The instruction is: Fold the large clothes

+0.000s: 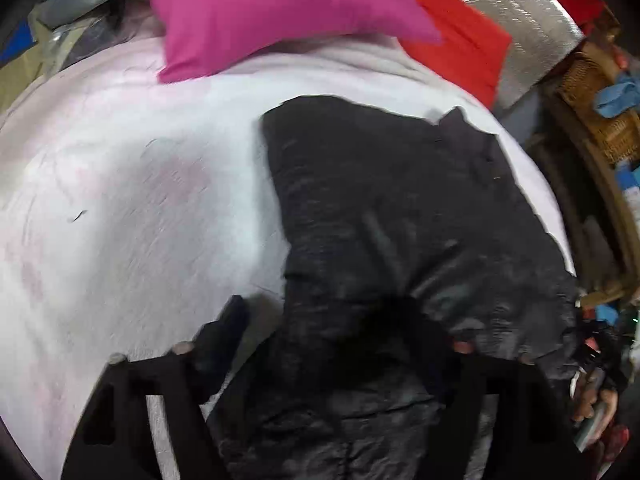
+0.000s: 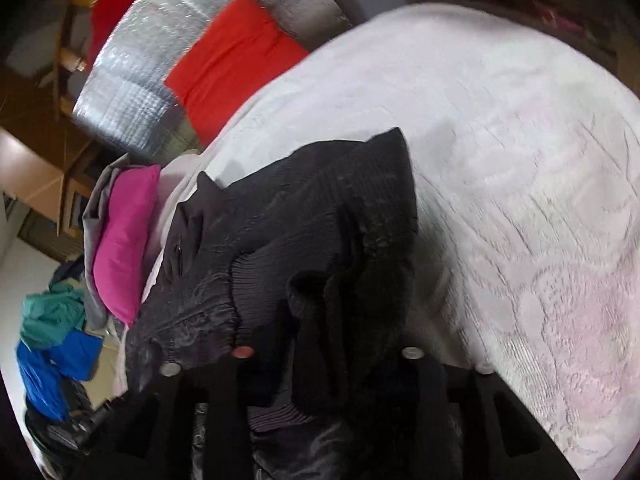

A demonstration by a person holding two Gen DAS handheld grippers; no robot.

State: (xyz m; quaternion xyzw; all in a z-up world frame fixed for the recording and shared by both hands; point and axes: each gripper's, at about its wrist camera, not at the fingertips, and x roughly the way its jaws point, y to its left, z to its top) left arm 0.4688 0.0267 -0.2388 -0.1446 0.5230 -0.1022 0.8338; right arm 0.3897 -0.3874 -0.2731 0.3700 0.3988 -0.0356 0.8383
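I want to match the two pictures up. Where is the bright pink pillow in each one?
Left wrist view: the pink pillow lies at the top, left of centre, on the far end of the white bedspread.
Right wrist view: the pink pillow sits at the left, beside the black jacket.
Shared landmark: the red cushion against the silver padding.

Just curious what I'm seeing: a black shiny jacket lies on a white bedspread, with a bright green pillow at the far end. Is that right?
Not quite: the pillow is bright magenta pink, not green, as the left wrist view shows. The black shiny jacket does lie on the white bedspread.
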